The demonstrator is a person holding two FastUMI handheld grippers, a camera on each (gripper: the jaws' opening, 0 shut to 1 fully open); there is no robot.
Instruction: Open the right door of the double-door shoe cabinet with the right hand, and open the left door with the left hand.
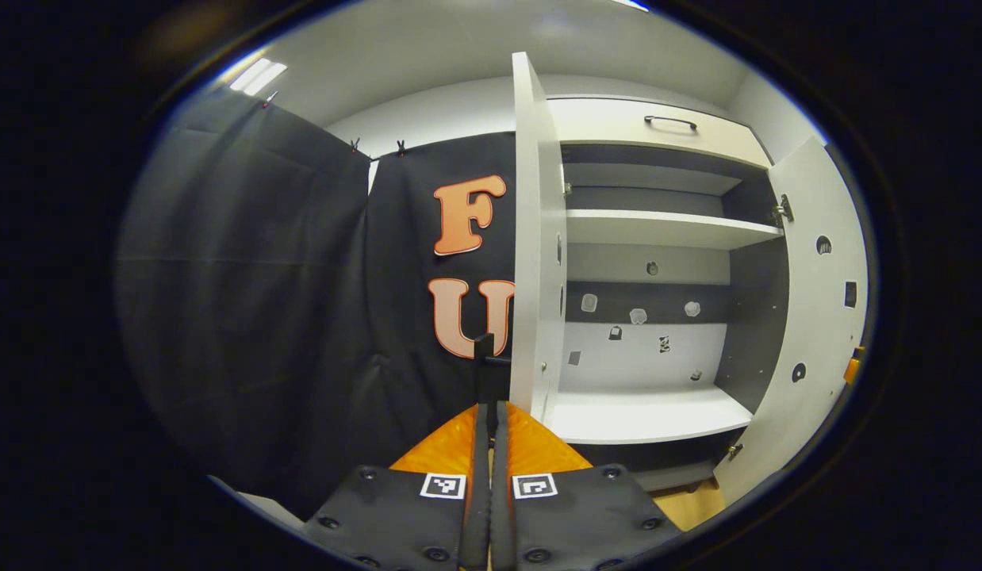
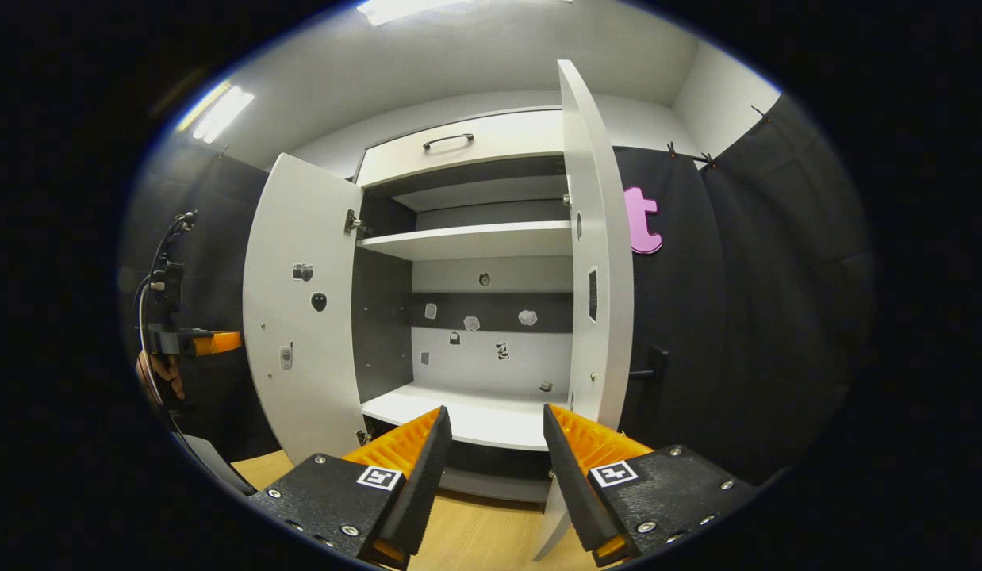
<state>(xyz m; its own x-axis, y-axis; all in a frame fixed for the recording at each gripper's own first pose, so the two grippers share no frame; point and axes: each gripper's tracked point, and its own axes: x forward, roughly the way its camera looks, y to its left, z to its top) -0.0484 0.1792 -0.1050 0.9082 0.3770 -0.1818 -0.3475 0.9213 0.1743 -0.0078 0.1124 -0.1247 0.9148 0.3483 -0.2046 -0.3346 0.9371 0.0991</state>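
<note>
Cabinet (image 2: 467, 151) standing on wooden floor (image 2: 475, 531). Inside: upper shelf (image 2: 475, 238) and lower shelf (image 2: 467, 416), both white, with small stickers on the back panel (image 2: 491, 349).

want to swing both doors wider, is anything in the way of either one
Nothing visible blocks them. The left door and right door both stand open already. The left gripper is shut at the left door's handle; the right gripper is open, facing the cabinet.

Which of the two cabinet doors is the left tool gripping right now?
The left door: the left tool is closed at its black handle. The right door stands free beside the open right tool.
</note>
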